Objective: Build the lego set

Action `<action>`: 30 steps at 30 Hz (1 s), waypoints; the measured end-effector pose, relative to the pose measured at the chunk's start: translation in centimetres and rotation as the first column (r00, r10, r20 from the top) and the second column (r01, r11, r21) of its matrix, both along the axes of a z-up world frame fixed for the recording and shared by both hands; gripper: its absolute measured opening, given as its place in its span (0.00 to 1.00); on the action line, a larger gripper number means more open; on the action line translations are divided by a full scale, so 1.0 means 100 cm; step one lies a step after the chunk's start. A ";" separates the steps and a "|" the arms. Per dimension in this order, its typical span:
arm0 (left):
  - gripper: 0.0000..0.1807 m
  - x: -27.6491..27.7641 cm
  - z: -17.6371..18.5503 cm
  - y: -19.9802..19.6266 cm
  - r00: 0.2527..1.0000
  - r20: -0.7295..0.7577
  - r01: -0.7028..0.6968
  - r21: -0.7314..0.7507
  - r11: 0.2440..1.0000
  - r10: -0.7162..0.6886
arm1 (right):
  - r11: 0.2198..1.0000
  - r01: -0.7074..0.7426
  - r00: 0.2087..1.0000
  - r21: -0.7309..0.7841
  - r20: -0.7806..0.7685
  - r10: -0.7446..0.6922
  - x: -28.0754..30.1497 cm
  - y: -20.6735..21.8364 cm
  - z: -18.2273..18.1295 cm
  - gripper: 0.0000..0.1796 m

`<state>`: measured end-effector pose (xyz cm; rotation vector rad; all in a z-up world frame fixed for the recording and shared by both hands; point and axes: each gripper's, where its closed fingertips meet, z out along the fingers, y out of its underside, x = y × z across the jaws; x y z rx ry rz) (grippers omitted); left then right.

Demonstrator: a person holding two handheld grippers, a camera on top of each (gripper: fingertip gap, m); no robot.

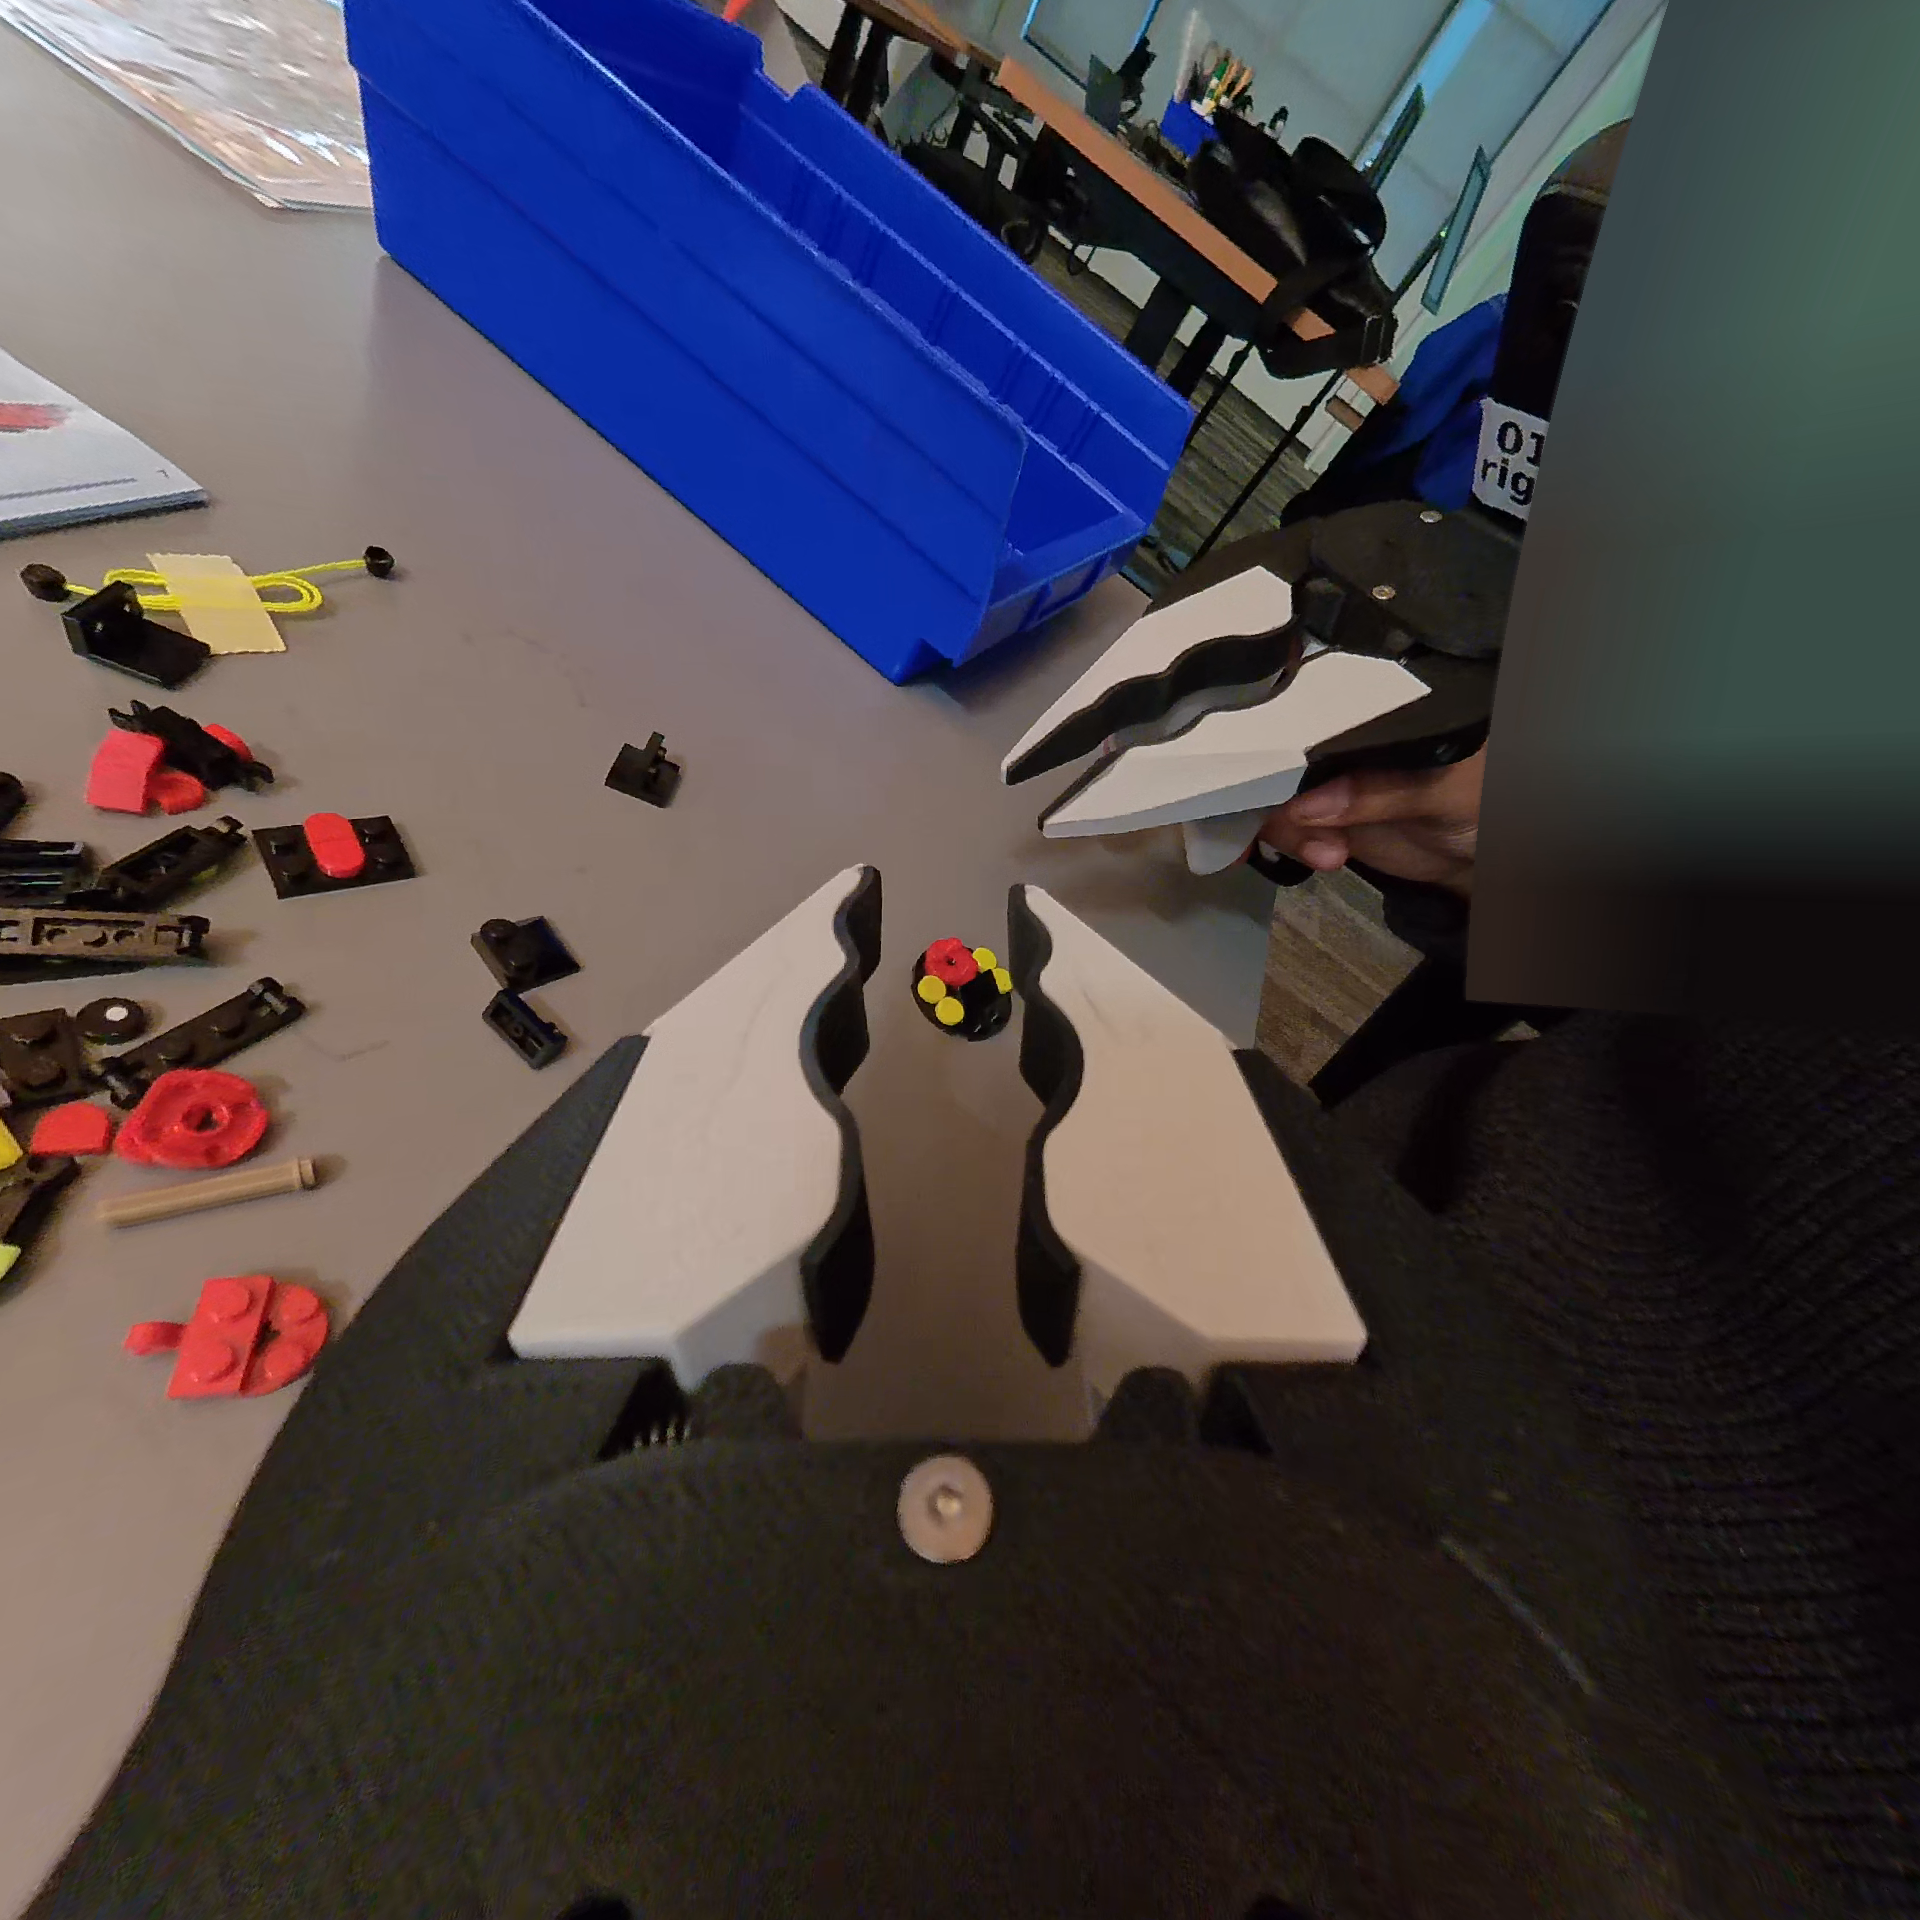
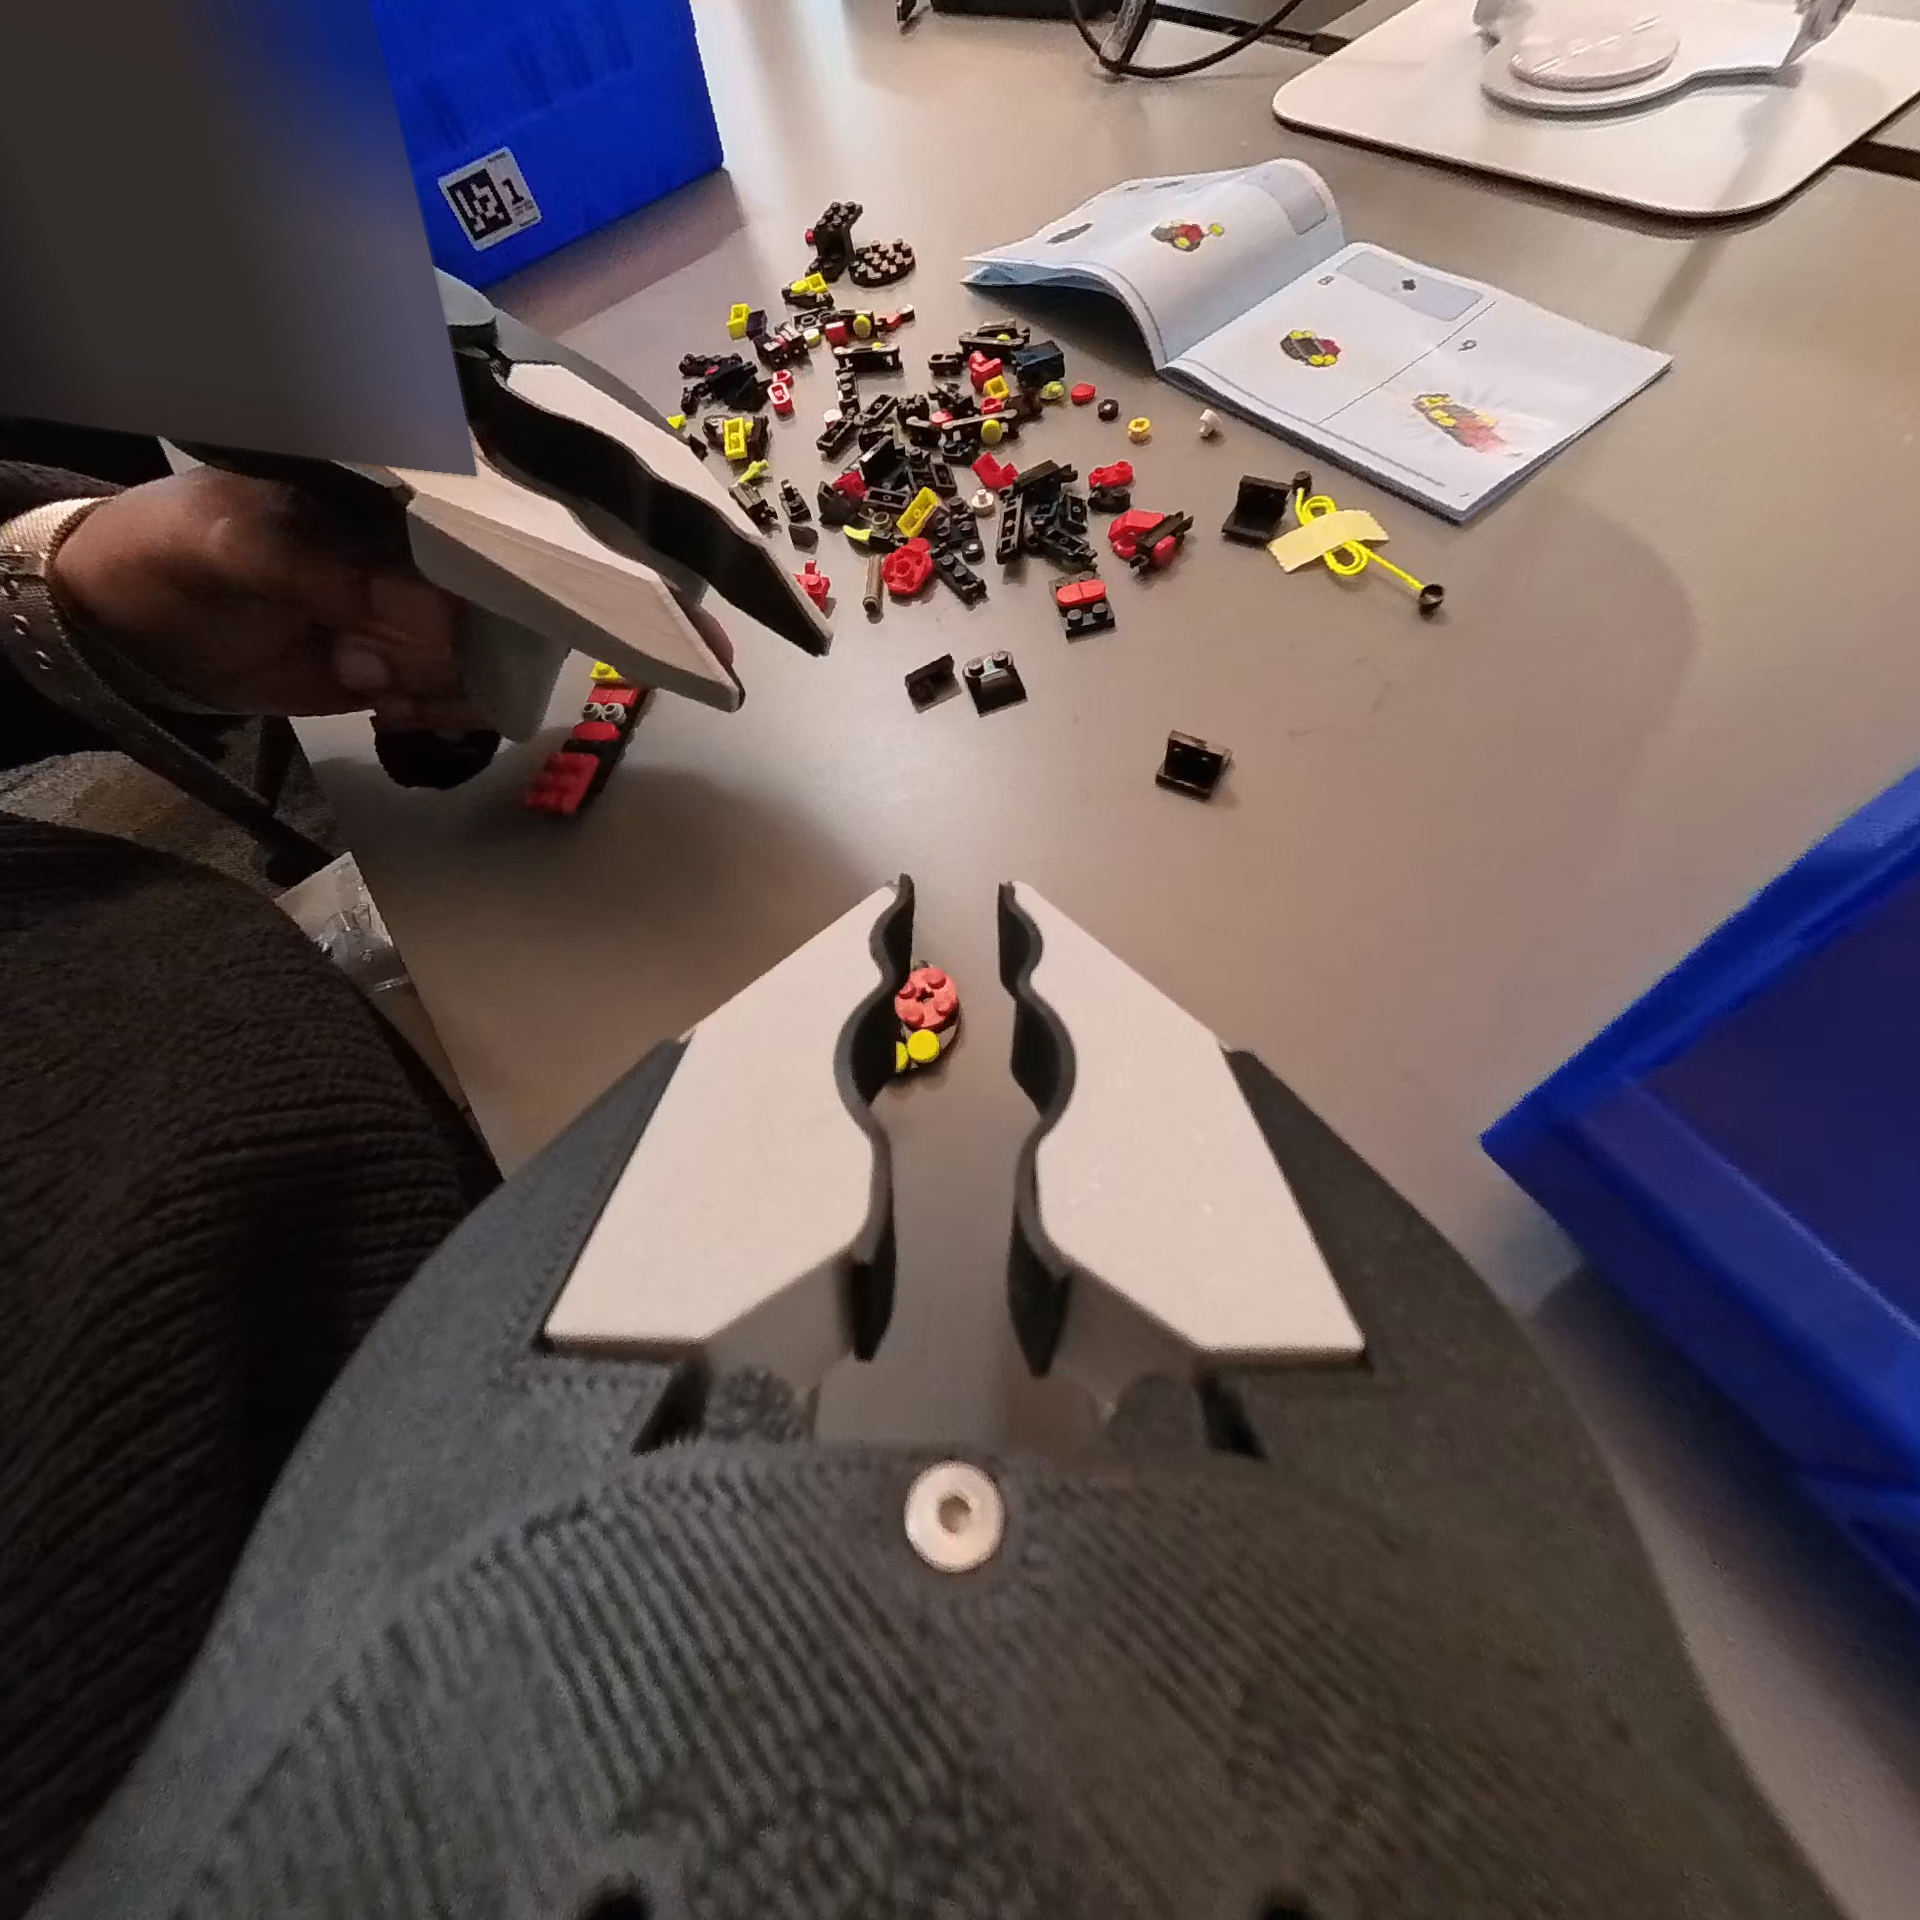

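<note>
Left gripper (image 1: 943,894) open, empty, small round sub-assembly (image 1: 961,987) on the table between its fingertips. Right gripper (image 2: 954,894) part open, holding nothing. Loose brick pile (image 2: 935,457) at 12 o'clock, mostly unbuilt. Judgement: early stage.

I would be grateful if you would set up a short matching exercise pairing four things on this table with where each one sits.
Things:
1. small black assembly with red top and yellow studs
2. blue bin
3. open instruction booklet
4. yellow string with taped paper

Places:
A. just below the booklet, right of the loose pile
B. between the open fingers of the left gripper, on the table
C. beyond the loose pieces, pages lying open
D. beyond the left gripper, open top

Pairs: 1-B, 2-D, 3-C, 4-A
</note>
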<state>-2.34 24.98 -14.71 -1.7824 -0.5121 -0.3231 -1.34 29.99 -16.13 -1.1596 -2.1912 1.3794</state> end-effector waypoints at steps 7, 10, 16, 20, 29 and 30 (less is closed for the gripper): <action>0.11 -0.001 0.001 0.000 1.000 0.015 -0.004 0.008 1.000 0.004 | 1.000 0.012 1.000 -0.013 0.015 -0.012 -0.003 0.003 -0.002 0.08; 0.07 0.000 0.001 -0.001 0.999 0.039 0.011 0.015 1.000 -0.012 | 0.999 0.024 1.000 0.025 0.019 -0.025 -0.007 0.008 -0.008 0.08; 0.06 -0.009 -0.009 -0.003 1.000 0.021 -0.003 -0.034 0.999 0.004 | 0.987 0.030 0.999 0.158 0.014 -0.033 -0.015 0.013 -0.024 0.08; 0.06 -0.014 -0.017 -0.004 1.000 0.010 -0.011 -0.066 0.998 0.012 | 0.987 0.025 0.999 0.161 0.029 -0.030 -0.019 0.013 -0.029 0.09; 0.03 -0.078 -0.010 -0.045 0.972 -0.056 -0.232 -0.069 0.970 0.229 | 0.998 0.052 0.997 0.032 -0.052 -0.050 -0.036 0.041 -0.004 0.08; 0.03 -0.083 -0.011 -0.049 0.968 -0.044 -0.250 -0.067 0.966 0.247 | 0.998 0.047 0.998 0.033 -0.053 -0.045 -0.038 0.042 -0.005 0.09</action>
